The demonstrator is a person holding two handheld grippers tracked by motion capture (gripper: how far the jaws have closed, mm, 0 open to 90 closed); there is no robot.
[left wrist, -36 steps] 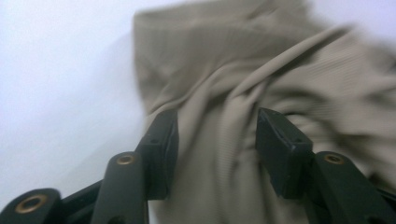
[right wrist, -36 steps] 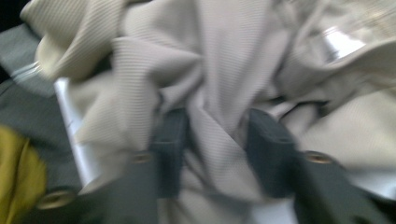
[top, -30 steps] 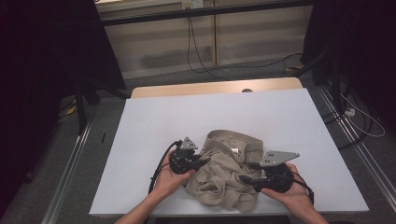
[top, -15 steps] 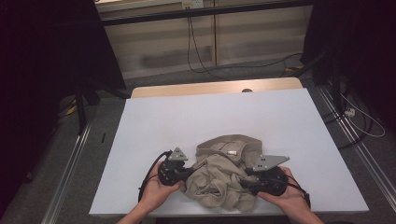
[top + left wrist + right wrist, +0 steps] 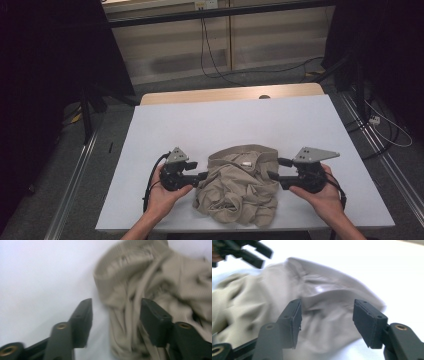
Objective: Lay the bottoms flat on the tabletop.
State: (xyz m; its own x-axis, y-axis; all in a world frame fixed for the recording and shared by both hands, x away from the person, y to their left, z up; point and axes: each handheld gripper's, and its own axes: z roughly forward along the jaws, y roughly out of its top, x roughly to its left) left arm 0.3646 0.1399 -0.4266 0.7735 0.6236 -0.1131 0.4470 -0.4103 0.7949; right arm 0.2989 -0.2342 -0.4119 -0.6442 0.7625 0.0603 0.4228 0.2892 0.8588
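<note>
A crumpled beige garment [image 5: 240, 185] lies near the front edge of the white table [image 5: 230, 125]. Its ribbed waistband [image 5: 120, 262] faces away from me, with a small white label [image 5: 245, 163] inside. My left gripper [image 5: 200, 176] is at the garment's left edge, open, its jaws straddling the cloth's border [image 5: 125, 315]. My right gripper [image 5: 274, 170] is at the garment's right side, open, jaws apart over the cloth [image 5: 324, 312]. In the right gripper view the left gripper [image 5: 244, 251] shows blurred at the top left. Neither gripper grips the fabric.
The white table has bare surface behind and to both sides of the garment. A wooden strip [image 5: 230, 93] runs along the far edge. Beyond it hang cables [image 5: 210, 45] on a wall, and metal floor rails [image 5: 75, 170] flank the table.
Both grippers have drawn outward and back from the middle of the garment to its left and right edges. The garment has spread slightly, with the waistband now showing more.
</note>
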